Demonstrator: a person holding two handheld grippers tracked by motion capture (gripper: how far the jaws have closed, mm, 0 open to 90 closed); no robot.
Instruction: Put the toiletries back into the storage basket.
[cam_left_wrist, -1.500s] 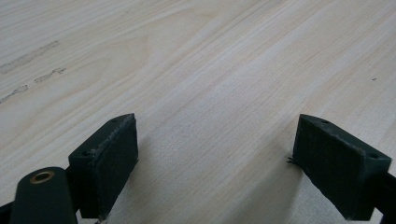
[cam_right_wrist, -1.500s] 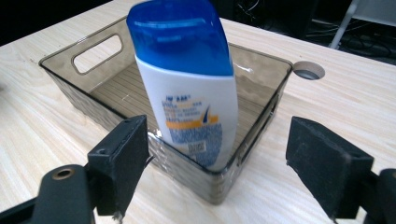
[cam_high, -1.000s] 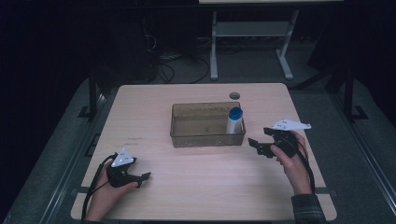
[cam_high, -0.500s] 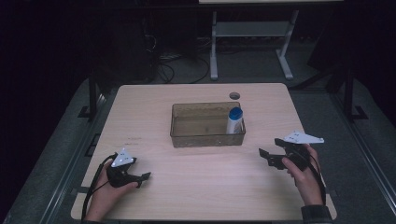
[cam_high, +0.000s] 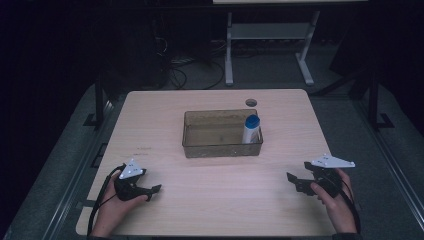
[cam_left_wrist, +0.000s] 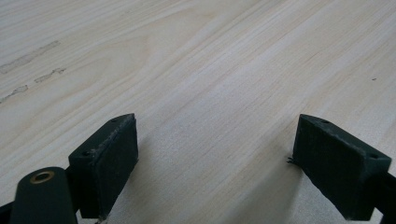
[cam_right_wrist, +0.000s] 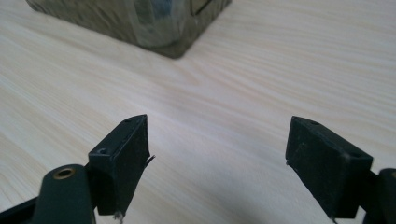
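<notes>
Bottle (cam_high: 251, 128): a white bottle with a blue cap stands upright in the right end of the bin, close against its right wall.
Bin (cam_high: 220, 148): a clear, tinted box at the table's middle; its near corner shows in the right gripper view (cam_right_wrist: 175, 44).
Right gripper (cam_high: 298, 183): released, jaws spread wide with nothing between them, low over the near right of the table (cam_high: 220, 200), well apart from the bin.
Left gripper (cam_high: 150, 190): likewise released, at the near left, bare wood between its jaws.
Risk, bottle: tall and narrow, it would likely topple if the bin is bumped.
Risk, bin: it looks light, so a careless reach could slide it.
Risk, cables: a trailing cable could snag at the table's near edge.
</notes>
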